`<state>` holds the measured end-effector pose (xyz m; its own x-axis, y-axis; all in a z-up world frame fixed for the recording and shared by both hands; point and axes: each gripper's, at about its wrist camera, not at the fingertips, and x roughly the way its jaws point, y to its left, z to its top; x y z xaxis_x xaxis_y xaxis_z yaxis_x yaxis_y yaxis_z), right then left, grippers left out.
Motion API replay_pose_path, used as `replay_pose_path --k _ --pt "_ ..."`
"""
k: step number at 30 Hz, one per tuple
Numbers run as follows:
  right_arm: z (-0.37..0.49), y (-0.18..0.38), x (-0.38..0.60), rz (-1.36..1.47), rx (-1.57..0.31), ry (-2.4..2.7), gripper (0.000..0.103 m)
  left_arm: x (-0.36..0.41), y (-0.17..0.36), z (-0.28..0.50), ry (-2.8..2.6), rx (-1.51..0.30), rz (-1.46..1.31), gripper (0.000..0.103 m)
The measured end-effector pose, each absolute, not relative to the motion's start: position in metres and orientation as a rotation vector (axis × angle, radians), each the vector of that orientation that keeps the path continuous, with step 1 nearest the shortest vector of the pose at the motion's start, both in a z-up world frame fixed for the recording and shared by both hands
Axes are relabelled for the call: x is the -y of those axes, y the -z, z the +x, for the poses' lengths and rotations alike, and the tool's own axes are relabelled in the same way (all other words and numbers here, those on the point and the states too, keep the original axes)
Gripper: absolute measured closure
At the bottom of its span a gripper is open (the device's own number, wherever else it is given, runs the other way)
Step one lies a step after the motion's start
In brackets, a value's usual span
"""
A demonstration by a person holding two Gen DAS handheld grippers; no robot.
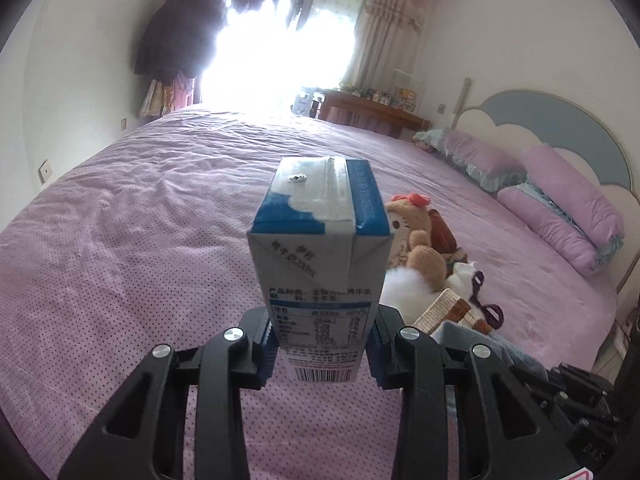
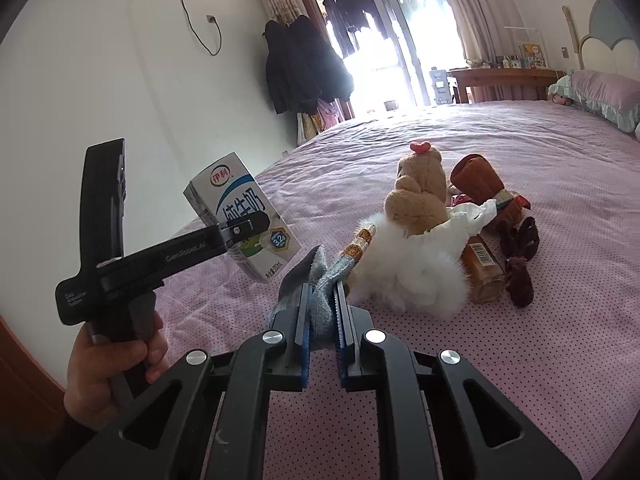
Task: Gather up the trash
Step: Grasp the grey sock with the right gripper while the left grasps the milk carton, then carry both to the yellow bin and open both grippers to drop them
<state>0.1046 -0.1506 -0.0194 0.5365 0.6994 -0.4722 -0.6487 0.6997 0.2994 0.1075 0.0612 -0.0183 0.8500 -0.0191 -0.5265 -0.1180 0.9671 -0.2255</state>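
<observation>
Left wrist view shows the left gripper [image 1: 322, 354] with its jaws clamped on the lower part of a blue and white milk carton [image 1: 320, 256], which stands upright between them, lifted clear of the bed [image 1: 132, 216]. From the right wrist view the same carton [image 2: 244, 216] hangs tilted in the air above the bed's near edge, pinched by the left gripper [image 2: 248, 226], whose handle is held by a hand [image 2: 116, 364] at the lower left. The right gripper [image 2: 322, 322] has its jaws narrow, squeezed on a fold of grey cloth [image 2: 320, 280] that sticks up from between them. Just beyond the cloth, on the pink dotted bedspread, lies a heap: a tan plush toy [image 2: 420, 196] with a red bow, white fluffy fur [image 2: 404, 276], a crumpled white tissue [image 2: 472, 216], a clear plastic bottle [image 2: 484, 272] with a barcode label, and dark red knitted pieces [image 2: 520, 256]. Pink pillows [image 1: 560, 204] rest against the headboard.
</observation>
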Motion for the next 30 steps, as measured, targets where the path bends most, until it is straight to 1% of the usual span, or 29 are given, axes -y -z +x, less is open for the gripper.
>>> replay_pose_path --k 4,11,18,25,30 --pt "0.090 0.008 0.174 0.098 -0.575 -0.773 0.093 -0.035 0.011 0.093 -0.001 -0.564 -0.222 0.066" --pt "0.062 0.002 0.225 0.092 -0.553 -0.688 0.093 0.016 0.013 0.074 0.137 -0.596 -0.222 0.066" --pt "0.028 -0.002 0.296 0.110 -0.533 -0.543 0.093 0.095 0.022 0.062 0.355 -0.643 -0.178 0.066" --pt "-0.012 0.009 0.370 0.142 -0.542 -0.374 0.093 0.177 0.040 0.056 0.555 -0.706 -0.119 0.066" --pt "-0.038 0.026 0.422 0.182 -0.583 -0.245 0.093 0.234 0.059 0.044 0.675 -0.763 -0.072 0.066"
